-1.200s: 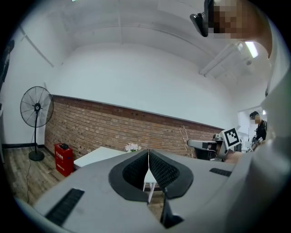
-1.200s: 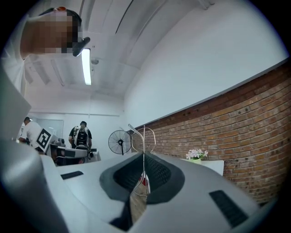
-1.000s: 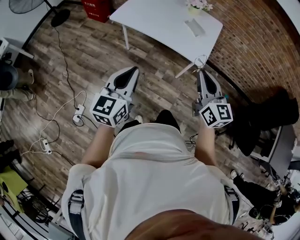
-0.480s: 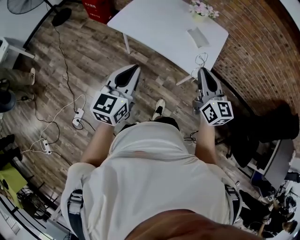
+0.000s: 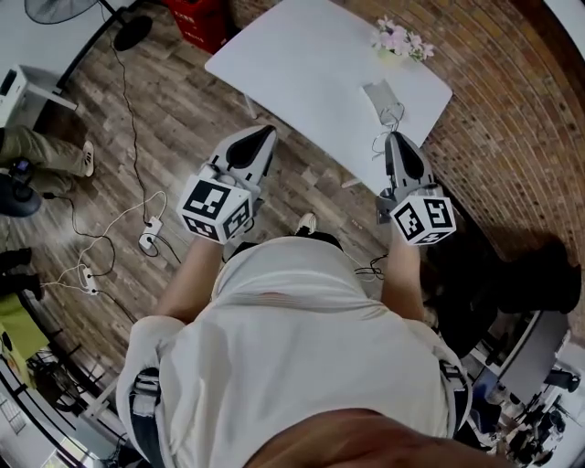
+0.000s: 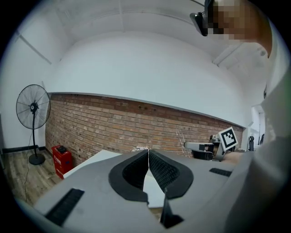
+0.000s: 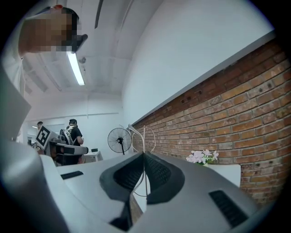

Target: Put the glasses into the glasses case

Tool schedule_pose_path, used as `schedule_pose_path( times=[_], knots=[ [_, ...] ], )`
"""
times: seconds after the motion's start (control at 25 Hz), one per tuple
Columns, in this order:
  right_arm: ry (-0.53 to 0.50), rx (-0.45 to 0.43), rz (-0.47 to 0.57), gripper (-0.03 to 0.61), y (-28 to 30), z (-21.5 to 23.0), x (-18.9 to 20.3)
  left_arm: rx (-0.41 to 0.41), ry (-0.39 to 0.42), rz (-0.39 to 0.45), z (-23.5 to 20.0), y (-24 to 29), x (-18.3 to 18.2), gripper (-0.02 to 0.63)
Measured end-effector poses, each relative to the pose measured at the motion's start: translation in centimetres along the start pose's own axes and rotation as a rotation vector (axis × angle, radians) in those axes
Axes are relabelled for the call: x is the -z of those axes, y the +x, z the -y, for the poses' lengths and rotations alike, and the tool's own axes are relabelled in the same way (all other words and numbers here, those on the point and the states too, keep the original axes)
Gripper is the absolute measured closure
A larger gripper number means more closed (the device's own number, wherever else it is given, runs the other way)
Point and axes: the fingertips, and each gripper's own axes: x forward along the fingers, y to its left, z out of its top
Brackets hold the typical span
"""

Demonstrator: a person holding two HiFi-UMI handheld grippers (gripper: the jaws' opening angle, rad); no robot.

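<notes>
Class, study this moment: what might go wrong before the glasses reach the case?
1. The right tongs pinch only a thin wire of the glasses, so they may slip or bend.
2. The flowers stand near the case; a careless reach might knock them.

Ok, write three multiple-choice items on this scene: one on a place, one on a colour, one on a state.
1. The glasses case lies: A on the floor; B on the white table; C on a chair.
2. The box on the floor beyond the table is: A red; B blue; C green.
3. The right gripper is: A open, empty; B shut, empty; C shut on the glasses.

1 B: it rests on the tabletop near the flowers.
2 A: plainly red.
3 C: the wire frame is pinched between its closed jaws.
</notes>
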Motion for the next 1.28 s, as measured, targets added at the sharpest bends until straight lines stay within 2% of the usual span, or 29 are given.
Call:
schedule_pose_path(
  times=[0.28, 0.56, 0.92, 1.08, 1.28],
  knots=[
    [0.042, 0.017, 0.010, 0.518, 2.3, 6.6, -0.2, 0.004, 0.014, -0.021, 0.3, 6.4, -0.5, 0.595],
    [0.062, 0.065, 0.004, 0.518, 4.4, 10.8, 0.0, 0.038, 0.005, -0.049, -1.2, 11.4, -0.3, 0.595],
    [0.053, 0.283, 0.001, 0.518, 7.6, 14.2, -0.9, 0.254, 0.009, -0.041, -5.2, 19.7, -1.6, 0.595],
    [0.024, 0.348, -0.004, 0.518, 10.9, 14.0, -1.5, 0.362, 0.046, -0.047, -7.6, 23.5, -2.6, 0.595],
    [0.033, 0.469, -0.034, 0.518, 12.6, 12.9, -1.1, 0.471, 0.025, -0.076, -10.8, 25.7, -2.8, 0.595]
  ],
)
